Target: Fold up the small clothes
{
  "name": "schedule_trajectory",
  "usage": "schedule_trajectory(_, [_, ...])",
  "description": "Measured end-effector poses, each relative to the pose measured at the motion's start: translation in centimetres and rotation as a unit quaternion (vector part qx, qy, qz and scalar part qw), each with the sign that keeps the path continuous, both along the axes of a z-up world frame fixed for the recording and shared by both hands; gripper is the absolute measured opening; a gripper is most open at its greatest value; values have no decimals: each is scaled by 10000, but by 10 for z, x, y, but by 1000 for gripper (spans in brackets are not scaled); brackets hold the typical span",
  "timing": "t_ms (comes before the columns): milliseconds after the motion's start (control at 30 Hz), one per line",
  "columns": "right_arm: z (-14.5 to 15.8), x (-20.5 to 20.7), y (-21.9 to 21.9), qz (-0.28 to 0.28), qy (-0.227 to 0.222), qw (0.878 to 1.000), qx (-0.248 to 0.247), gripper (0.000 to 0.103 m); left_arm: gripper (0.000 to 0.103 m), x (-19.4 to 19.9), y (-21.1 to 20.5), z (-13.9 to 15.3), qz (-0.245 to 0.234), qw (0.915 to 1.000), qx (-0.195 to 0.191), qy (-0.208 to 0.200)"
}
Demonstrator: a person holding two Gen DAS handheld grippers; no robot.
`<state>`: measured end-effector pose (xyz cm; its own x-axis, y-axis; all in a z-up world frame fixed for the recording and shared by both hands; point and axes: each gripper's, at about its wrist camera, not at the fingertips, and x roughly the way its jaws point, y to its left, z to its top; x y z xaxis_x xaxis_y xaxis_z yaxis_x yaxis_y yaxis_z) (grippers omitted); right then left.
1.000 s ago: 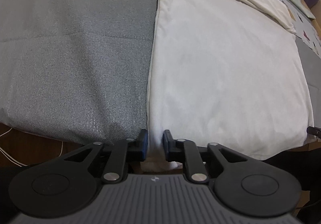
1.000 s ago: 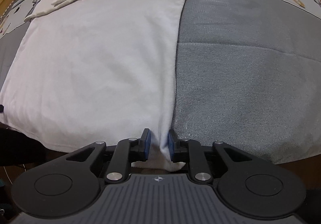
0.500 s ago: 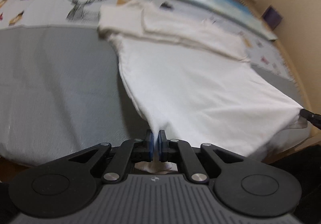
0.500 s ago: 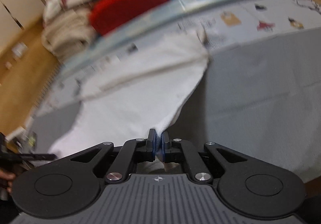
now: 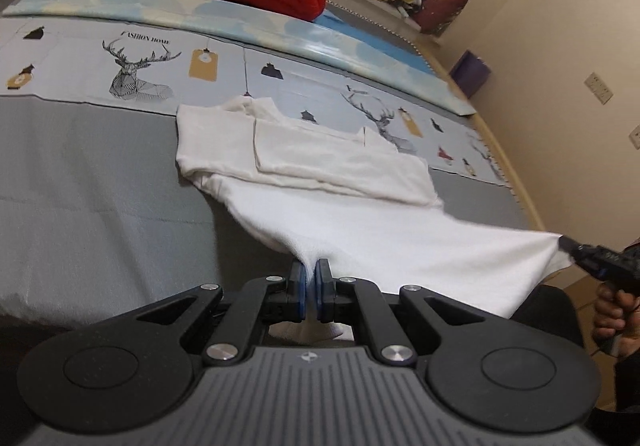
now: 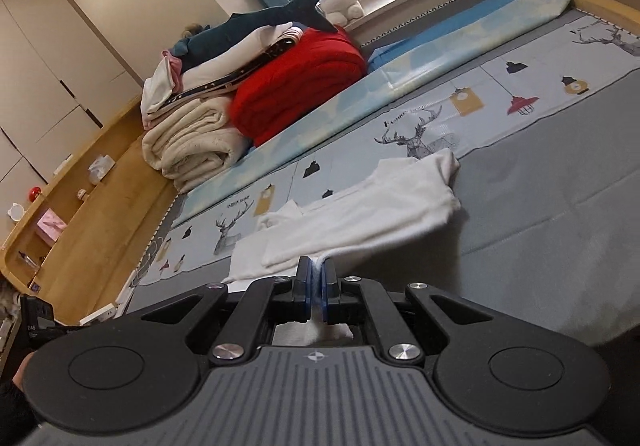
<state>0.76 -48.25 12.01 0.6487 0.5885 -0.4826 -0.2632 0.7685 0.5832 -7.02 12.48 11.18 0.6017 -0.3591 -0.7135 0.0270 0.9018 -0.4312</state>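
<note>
white shirt (image 5: 360,242) hem lifted, sleeves folded ahead | left gripper (image 5: 310,282), right gripper (image 6: 316,278) each pinch a hem corner | open grey bedspread (image 5: 92,198) flanks both

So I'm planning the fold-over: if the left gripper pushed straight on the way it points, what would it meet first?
Probably the white shirt's own lifted body, then its folded-in sleeves. The left gripper already pinches the hem; depth is hard to judge.

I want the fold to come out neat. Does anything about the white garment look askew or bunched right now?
Nothing stands out. The white garment hangs between the left gripper and right gripper, each shut on a near corner. Its sleeves lie folded flat across the far end on the bed.
</note>
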Motion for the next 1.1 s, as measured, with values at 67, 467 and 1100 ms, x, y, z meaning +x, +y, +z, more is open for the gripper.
schedule_trajectory(67, [-3,0,-3,-40,59,10000,-48,4,5,5,5,-5,-21,10000,-51,20])
schedule_trajectory(467, [-32,137,35,-330,596,9927,-990,4,5,183,22,-62,136,9981,469,379])
schedule_trajectory(1100, [-100,268,37,-1490,1157,9757,-1113,17,12,275,70,-112,1022,9872,617,1061])
